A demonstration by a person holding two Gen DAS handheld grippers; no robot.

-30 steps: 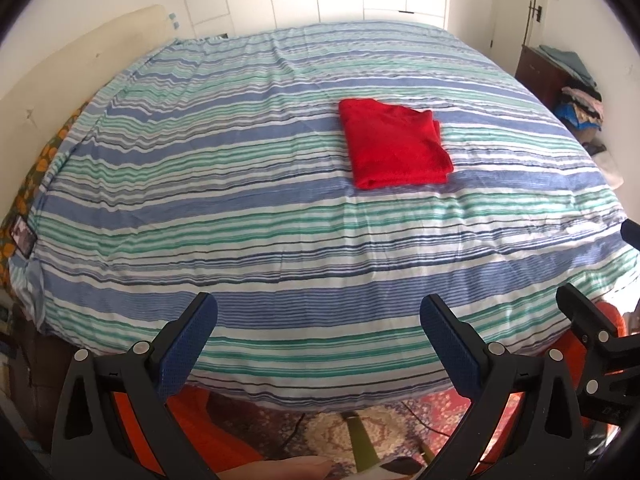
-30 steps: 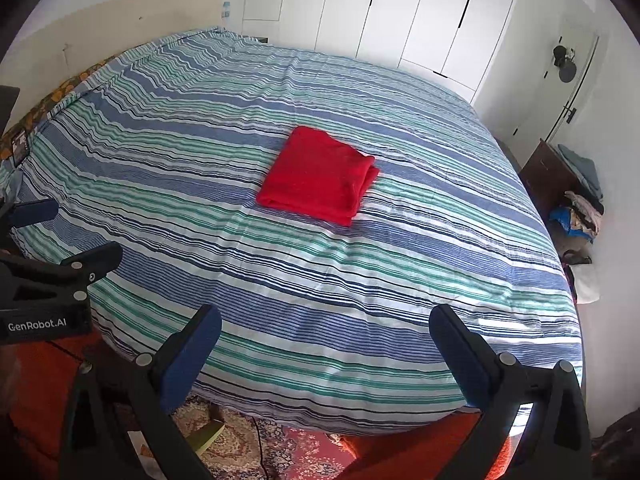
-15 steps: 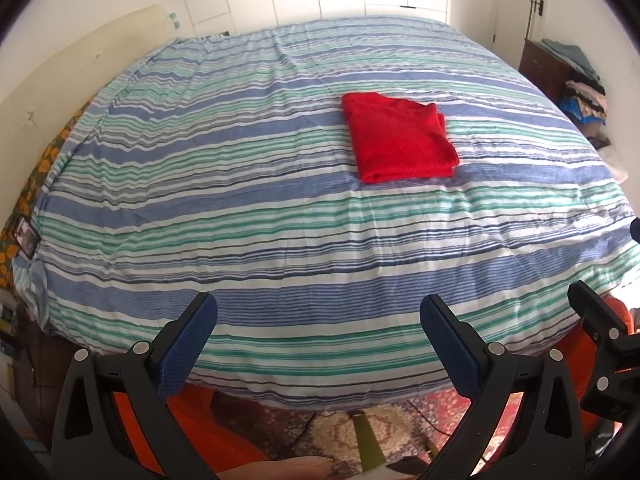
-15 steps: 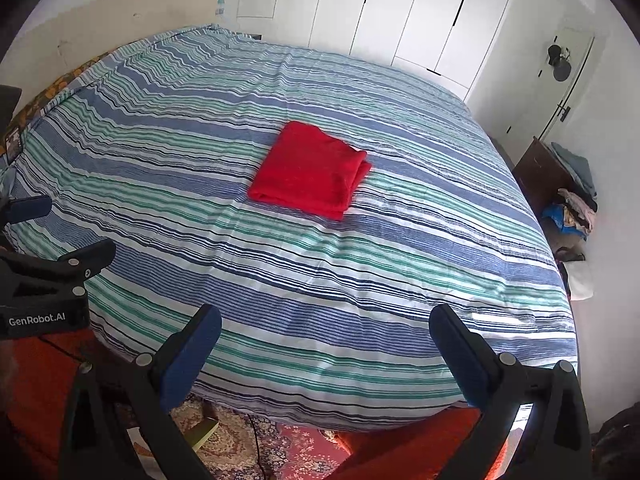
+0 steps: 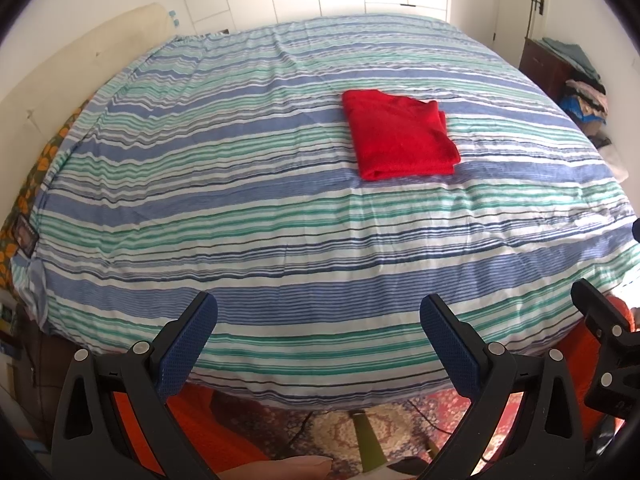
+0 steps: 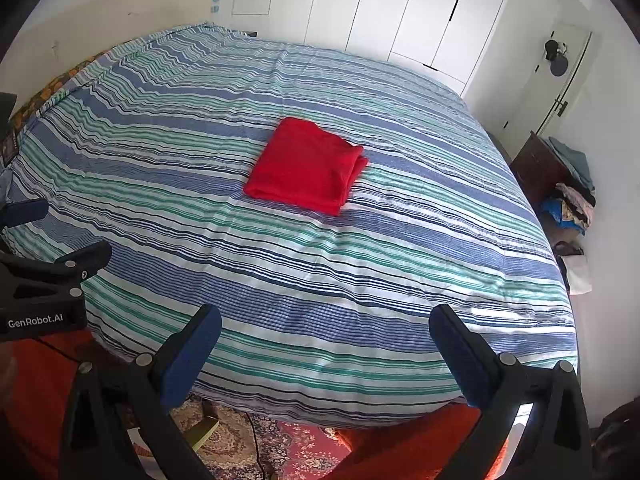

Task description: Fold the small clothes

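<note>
Well, the red garment sits squarely folded up at one o'clock on the striped bed, looking finished, which would explain why the left gripper and right gripper hover back off the near edge, fingers spread wide, holding nothing.

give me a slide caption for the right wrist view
Folded red garment lies on the striped bed; right gripper open and empty, held back at the bed's near edge.

My right gripper is cut off at the left cam's edge. Clothes pile on the dresser: too small to ID. Rug mostly hidden under the bed.
</note>
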